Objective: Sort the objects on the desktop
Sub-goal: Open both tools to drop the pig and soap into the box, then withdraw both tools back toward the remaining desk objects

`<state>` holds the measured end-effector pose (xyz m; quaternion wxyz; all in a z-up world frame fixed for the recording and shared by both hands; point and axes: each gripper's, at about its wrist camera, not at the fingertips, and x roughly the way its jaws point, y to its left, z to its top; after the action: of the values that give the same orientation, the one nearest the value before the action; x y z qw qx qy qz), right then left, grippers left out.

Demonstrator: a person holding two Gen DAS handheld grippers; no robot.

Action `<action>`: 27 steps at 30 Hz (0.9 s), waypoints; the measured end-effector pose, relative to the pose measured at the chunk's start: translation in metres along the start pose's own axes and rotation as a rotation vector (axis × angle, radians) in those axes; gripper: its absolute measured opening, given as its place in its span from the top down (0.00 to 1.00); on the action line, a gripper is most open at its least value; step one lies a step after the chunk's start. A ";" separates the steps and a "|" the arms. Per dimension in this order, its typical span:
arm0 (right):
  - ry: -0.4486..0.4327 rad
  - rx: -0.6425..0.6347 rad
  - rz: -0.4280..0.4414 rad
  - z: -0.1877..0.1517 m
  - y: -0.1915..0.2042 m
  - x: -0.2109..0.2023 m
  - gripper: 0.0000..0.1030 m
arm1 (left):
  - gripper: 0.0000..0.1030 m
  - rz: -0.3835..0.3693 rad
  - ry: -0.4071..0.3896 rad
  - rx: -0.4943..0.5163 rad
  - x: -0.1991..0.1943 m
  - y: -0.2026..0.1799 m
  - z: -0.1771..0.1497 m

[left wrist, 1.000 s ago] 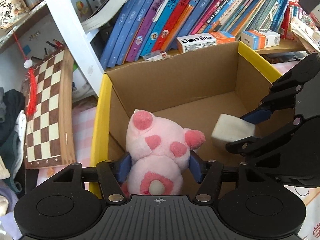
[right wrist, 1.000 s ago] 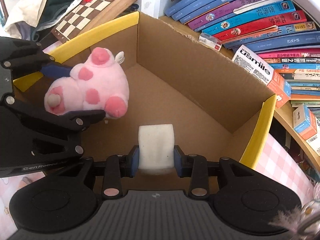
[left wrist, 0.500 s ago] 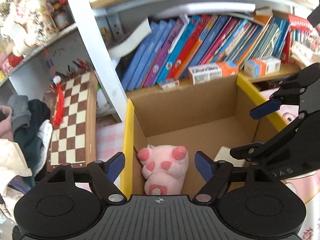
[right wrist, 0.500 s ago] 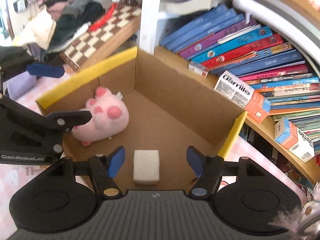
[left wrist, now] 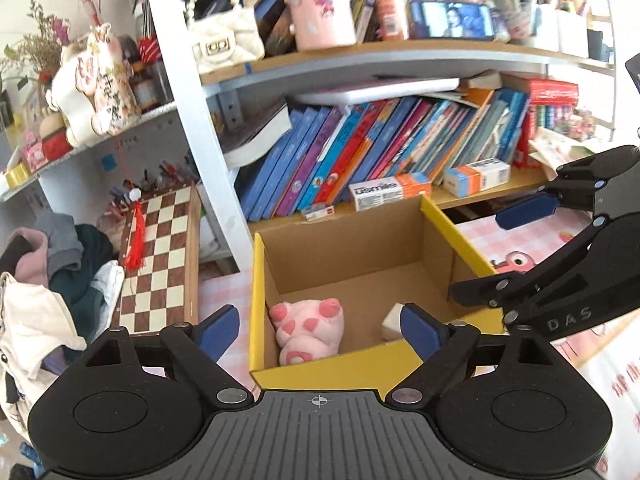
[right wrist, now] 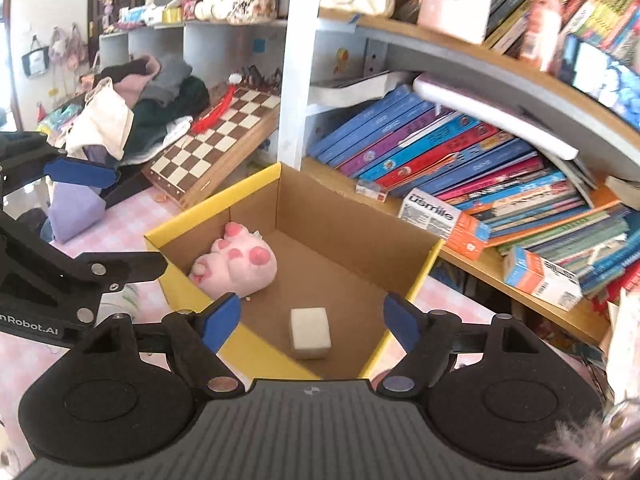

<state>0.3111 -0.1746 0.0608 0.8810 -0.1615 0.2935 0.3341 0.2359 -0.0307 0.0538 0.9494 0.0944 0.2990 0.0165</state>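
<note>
Bookshelf backdrop; cardboard box (right wrist: 352, 280) on pink tabletop (left wrist: 516, 236).
Plush pig (right wrist: 236, 266) and foam block (right wrist: 310, 332) lie inside; left gripper (left wrist: 320, 330) and right gripper (right wrist: 312, 320) jaws open, empty; lift clear of the rim.

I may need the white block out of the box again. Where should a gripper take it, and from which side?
Judging by its pose, come straight down from above: the white block lies flat on the floor of the cardboard box, apart from the pink plush. Close across its two long, parallel sides.
</note>
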 end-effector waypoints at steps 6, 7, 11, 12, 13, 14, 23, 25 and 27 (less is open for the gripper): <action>-0.009 0.067 -0.033 -0.019 0.021 -0.033 0.23 | 0.11 -0.015 -0.002 -0.007 -0.025 0.006 -0.022; -0.008 0.080 -0.038 -0.023 0.025 -0.037 0.23 | 0.11 -0.020 -0.003 -0.008 -0.030 0.008 -0.026; 0.010 0.125 -0.065 -0.042 0.041 -0.053 0.23 | 0.10 -0.037 0.003 -0.007 -0.047 0.012 -0.047; 0.017 0.135 -0.074 -0.048 0.045 -0.057 0.23 | 0.10 -0.040 0.007 -0.006 -0.050 0.014 -0.052; 0.023 0.148 -0.084 -0.053 0.049 -0.059 0.23 | 0.10 -0.043 0.011 -0.006 -0.054 0.015 -0.058; 0.030 0.162 -0.093 -0.059 0.052 -0.062 0.23 | 0.10 -0.045 0.015 -0.005 -0.057 0.016 -0.063; 0.101 0.247 -0.167 -0.107 0.087 -0.071 0.19 | 0.09 -0.066 0.083 -0.004 -0.069 0.031 -0.106; 0.107 0.267 -0.173 -0.114 0.096 -0.073 0.18 | 0.09 -0.069 0.096 -0.003 -0.072 0.034 -0.114; 0.114 0.284 -0.177 -0.120 0.104 -0.075 0.18 | 0.09 -0.072 0.104 0.000 -0.074 0.037 -0.122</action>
<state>0.1453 -0.1938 0.0050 0.9029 -0.0792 0.3718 0.2006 0.1067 0.0199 0.0047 0.9326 0.0827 0.3512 -0.0127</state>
